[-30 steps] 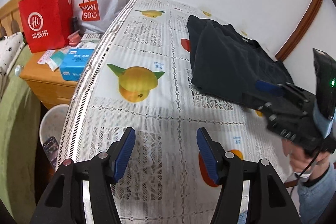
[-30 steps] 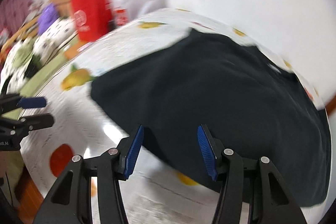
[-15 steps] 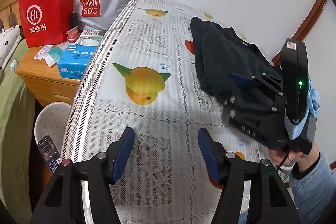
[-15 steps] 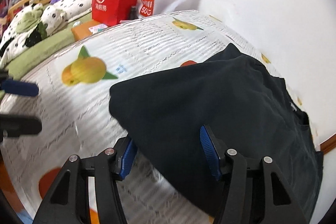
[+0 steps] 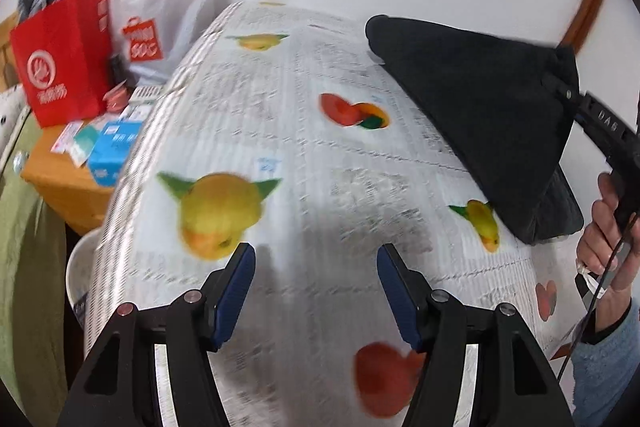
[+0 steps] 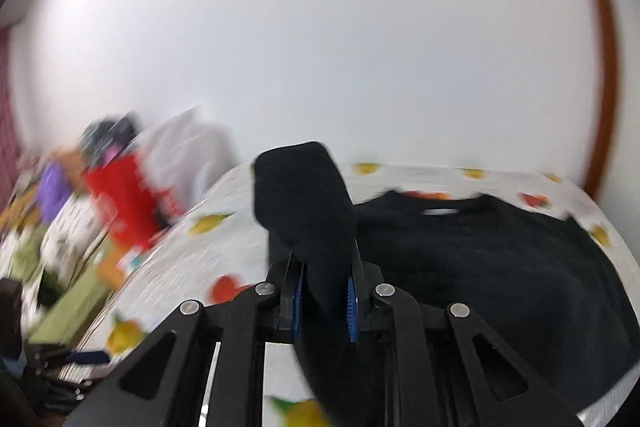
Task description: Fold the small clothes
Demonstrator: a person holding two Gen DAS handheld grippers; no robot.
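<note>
A black garment (image 5: 480, 107) lies on the fruit-print tablecloth (image 5: 320, 187) at the right. One edge of it is lifted into a tent shape. My right gripper (image 6: 324, 303) is shut on that black cloth (image 6: 308, 195) and holds the fold up above the table; the rest of the garment (image 6: 500, 267) lies flat behind it. In the left wrist view the right gripper (image 5: 560, 87) shows at the right edge with cloth hanging from it. My left gripper (image 5: 316, 291) is open and empty above the table's near middle.
A red paper bag (image 5: 64, 59) and a white Miniso bag (image 5: 160, 7) stand on a wooden side table (image 5: 60, 183) at the left, with a blue tissue box (image 5: 114, 151). A white bin (image 5: 80, 279) sits below. A white wall is behind.
My right gripper has closed on the edge of the black garment and lifted it up off the table. My left gripper stayed open and shifted a little forward.
</note>
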